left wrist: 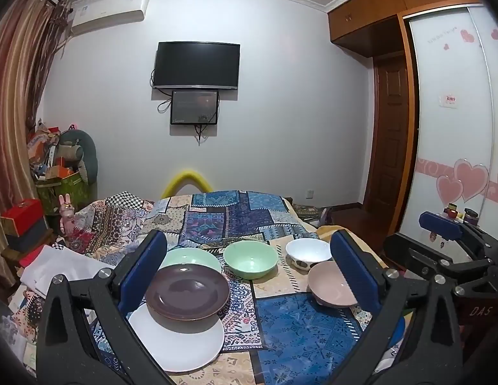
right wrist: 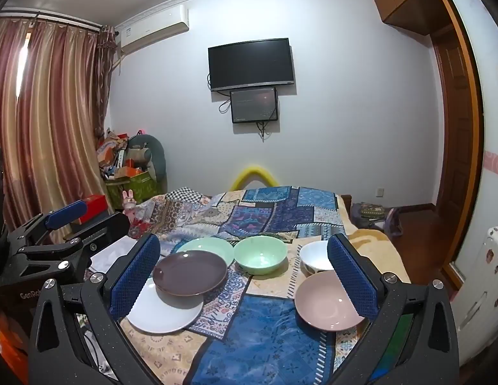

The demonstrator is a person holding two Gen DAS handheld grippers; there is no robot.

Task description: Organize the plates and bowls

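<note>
The left gripper (left wrist: 249, 266) and right gripper (right wrist: 244, 263) both stand wide open, holding nothing, above the near end of the bed (left wrist: 300, 330). Ahead lie a brown plate (left wrist: 187, 290) on a white plate (left wrist: 178, 343), a green plate (left wrist: 192, 256), and green (left wrist: 250, 260), white (left wrist: 308, 252) and pink (right wrist: 327, 301) bowls. They look hard, smooth and breakable; a rim grip seems best.

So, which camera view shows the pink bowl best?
The right wrist view: the pink bowl shows nearly its whole inside. In the left wrist view, the left gripper's finger covers part of it.
</note>
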